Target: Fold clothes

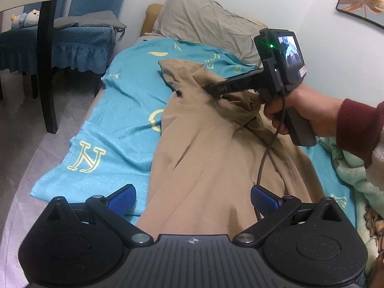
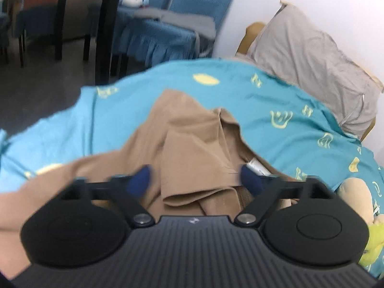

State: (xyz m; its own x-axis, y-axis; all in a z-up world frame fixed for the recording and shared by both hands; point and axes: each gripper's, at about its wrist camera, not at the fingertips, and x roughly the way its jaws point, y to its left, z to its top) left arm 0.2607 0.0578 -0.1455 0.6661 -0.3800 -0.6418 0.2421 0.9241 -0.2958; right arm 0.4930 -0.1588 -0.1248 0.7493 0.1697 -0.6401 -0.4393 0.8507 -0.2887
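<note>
A tan garment (image 1: 204,148) lies crumpled lengthwise on a teal blanket with yellow letters (image 1: 124,110) that covers the bed. My left gripper (image 1: 193,200) hovers open over the garment's near end, its blue pads wide apart and touching nothing. A hand in a dark red sleeve (image 1: 307,105) holds my right gripper (image 1: 211,87), which pokes into the bunched far part of the cloth. In the right wrist view, my right gripper (image 2: 195,180) is open, with a loose fold of the tan garment (image 2: 192,139) lying between its fingers, unclamped. A white label (image 2: 258,165) shows beside the right finger.
A grey pillow (image 1: 204,21) leans against the wall at the head of the bed. Blue-covered chairs (image 1: 79,36) and a black table leg (image 1: 48,60) stand on the floor to the left. A pale green fleece blanket (image 1: 355,172) and a plush toy (image 2: 355,192) lie at the right.
</note>
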